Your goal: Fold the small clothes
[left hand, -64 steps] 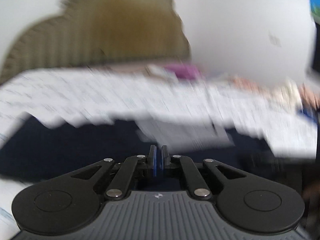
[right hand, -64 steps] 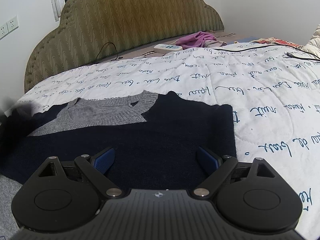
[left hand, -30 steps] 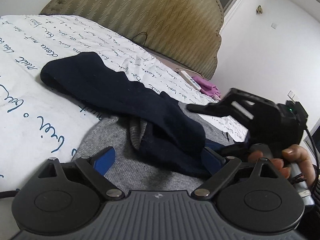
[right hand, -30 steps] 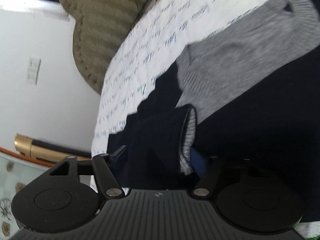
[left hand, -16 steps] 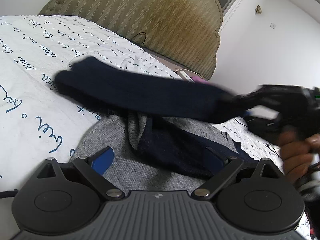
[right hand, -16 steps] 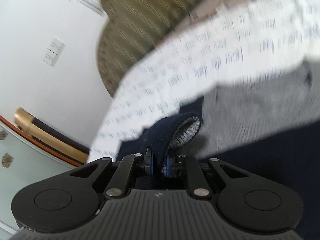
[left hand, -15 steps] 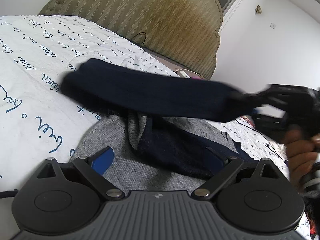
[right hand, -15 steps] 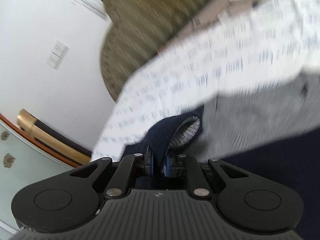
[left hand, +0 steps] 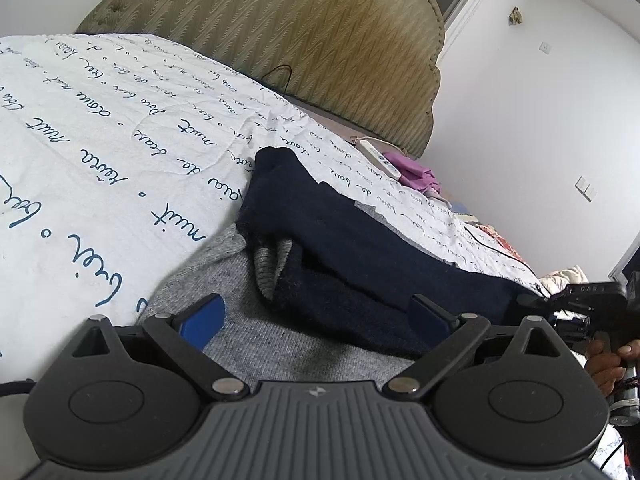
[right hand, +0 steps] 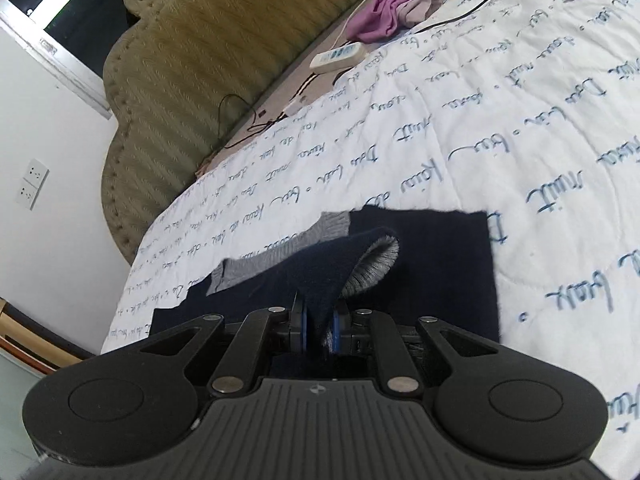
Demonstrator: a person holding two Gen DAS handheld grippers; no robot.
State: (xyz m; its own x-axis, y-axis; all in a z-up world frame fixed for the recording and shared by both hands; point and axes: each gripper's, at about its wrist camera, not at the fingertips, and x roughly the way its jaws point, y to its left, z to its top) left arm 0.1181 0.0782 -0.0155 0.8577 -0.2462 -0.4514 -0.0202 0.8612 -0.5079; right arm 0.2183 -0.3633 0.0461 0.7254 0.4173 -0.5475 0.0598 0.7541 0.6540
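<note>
A: Navy knit, grey at the cuff — that's the sleeve of the small sweater, and the right gripper has it pinched, jaws pressed together on the fabric with the cuff's grey ribbing fanning out just past the pads.

B: And the sweater itself?

A: Lying flat on the bed's white quilt, the one covered in blue script. Grey collar up toward the headboard, navy body spread beneath the raised sleeve.

B: So which step is this?

A: I'd call it the sleeve fold, mid-carry. From the left wrist view the sleeve is drawn across the body toward the right gripper, held in a hand at the far right edge.

B: The left gripper?

A: The left gripper hovers low over the grey hem area, jaws spread wide, nothing between them. Not pressing anything that I can see.

B: Next move?

A: My read: lay the sleeve flat across the chest, keep the cuff inside the sweater's outline, then let go. The left could pin the bunched shoulder so it doesn't drag.

B: Anything in the way?

A: Not close by. A white power strip and a purple cloth sit well apart near the headboard, and black cables trail across the quilt's far side. The real trouble looks to be that lumpy fold at the shoulder.
</note>
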